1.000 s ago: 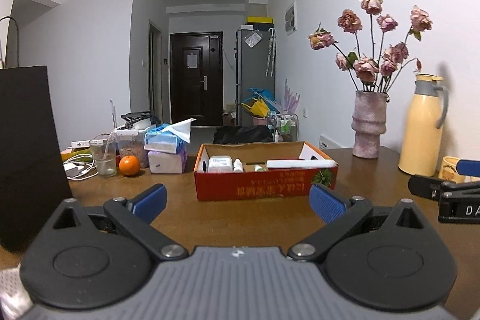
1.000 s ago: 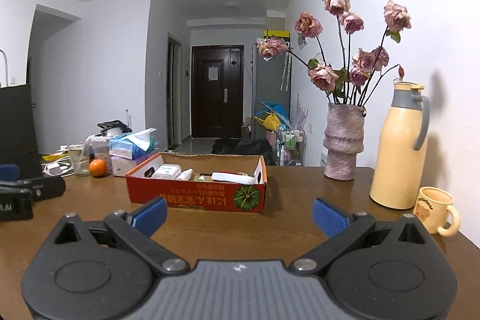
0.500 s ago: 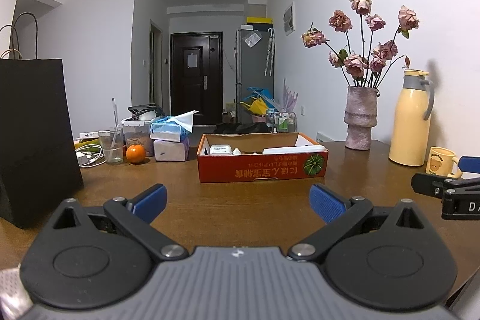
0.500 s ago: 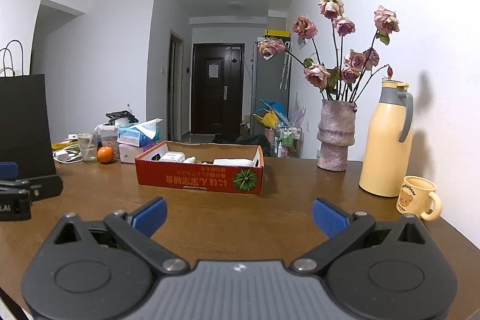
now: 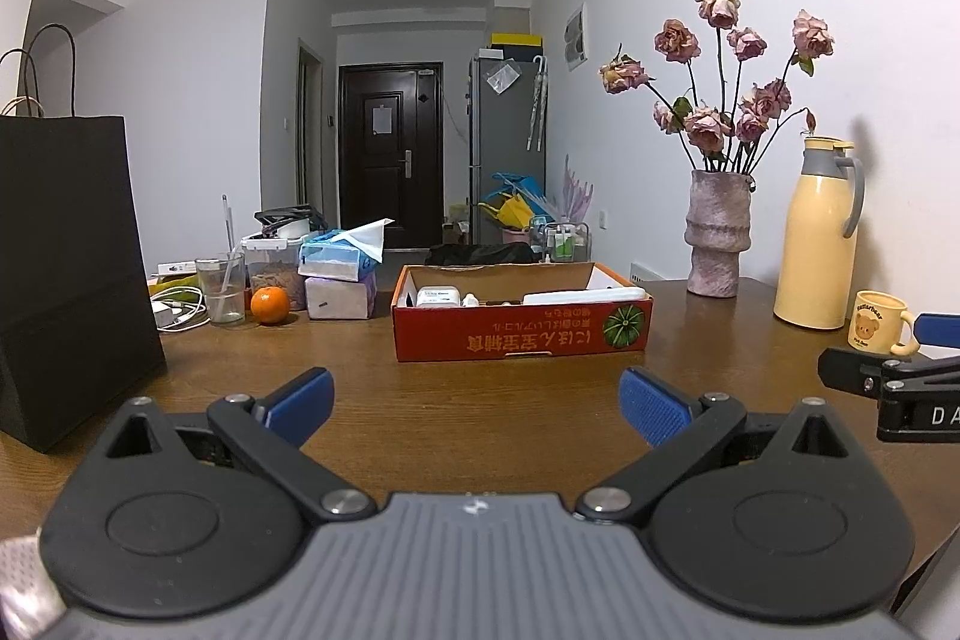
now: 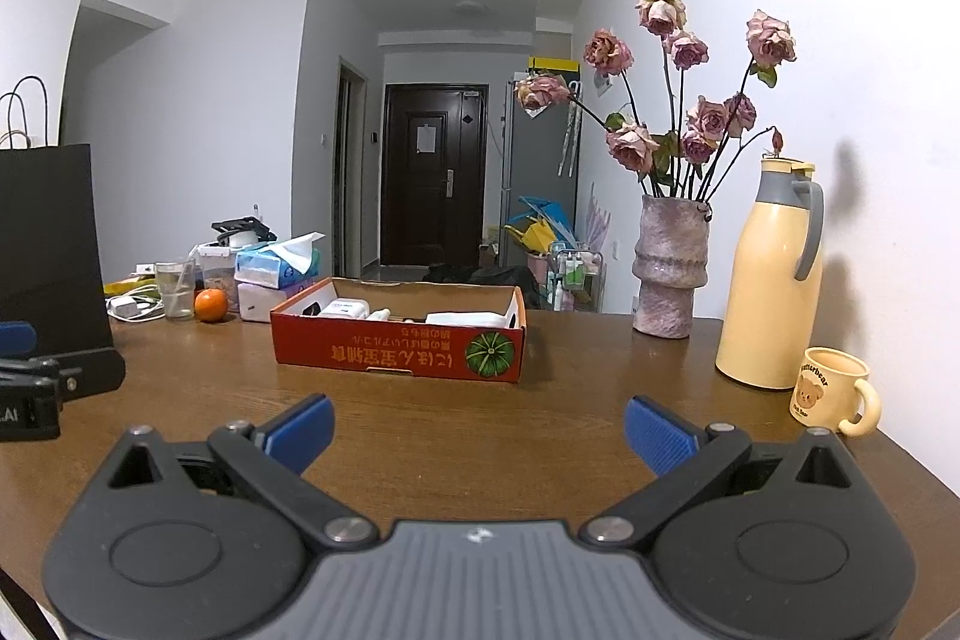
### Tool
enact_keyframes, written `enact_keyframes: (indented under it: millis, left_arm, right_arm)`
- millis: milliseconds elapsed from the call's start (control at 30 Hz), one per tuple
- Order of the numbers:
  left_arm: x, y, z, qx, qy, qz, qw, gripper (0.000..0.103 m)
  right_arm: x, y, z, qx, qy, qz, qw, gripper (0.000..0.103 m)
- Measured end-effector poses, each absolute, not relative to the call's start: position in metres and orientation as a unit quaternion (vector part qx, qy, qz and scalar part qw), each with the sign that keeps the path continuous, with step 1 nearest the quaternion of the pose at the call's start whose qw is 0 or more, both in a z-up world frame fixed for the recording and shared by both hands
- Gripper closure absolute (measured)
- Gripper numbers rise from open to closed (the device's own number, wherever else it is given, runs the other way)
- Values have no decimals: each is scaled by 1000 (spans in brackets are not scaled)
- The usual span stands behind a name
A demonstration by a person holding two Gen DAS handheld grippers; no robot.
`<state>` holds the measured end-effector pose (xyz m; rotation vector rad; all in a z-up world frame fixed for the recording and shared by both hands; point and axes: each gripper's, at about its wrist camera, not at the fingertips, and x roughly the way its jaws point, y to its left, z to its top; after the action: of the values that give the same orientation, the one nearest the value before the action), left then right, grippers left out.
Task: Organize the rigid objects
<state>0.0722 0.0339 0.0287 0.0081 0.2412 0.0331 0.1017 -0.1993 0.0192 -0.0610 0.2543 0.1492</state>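
Hovering low over the near edge of the brown table [image 5: 480, 400], both tools sit side by side, empty. The left gripper [image 5: 477, 403] has its blue pads spread wide with nothing between them, and the right gripper [image 6: 480, 430] is just as wide and just as bare.

The red cardboard box [image 5: 521, 322] stands toward the middle of the table, well ahead of both. Inside it lie a white charger-like block [image 5: 439, 296], a small bottle [image 5: 471, 301] and a long flat white case [image 5: 585, 296]; what else is in there I cannot make out over the wall.

Trouble, I would judge, waits along the right edge. A small yellow mug [image 6: 831, 391] stands near that corner, with a tall yellow flask [image 6: 774, 280] and a vase of dried roses [image 6: 669, 274] behind it against the wall. A wide swing of the right gripper toward the box could clip the mug off the table or tip the top-heavy vase. The box is light card, so a pad catching its wall may shove it along. On the left edge, a black paper bag [image 5: 66, 268] crowds that gripper's path.
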Motion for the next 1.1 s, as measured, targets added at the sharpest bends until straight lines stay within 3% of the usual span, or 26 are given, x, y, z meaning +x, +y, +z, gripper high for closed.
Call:
enact_keyframes:
  millis: [1100]
  left_arm:
    - [75,30,23,7,125,11,992,0]
  right_arm:
    - [109,-200,14,-34,138,70,987,0]
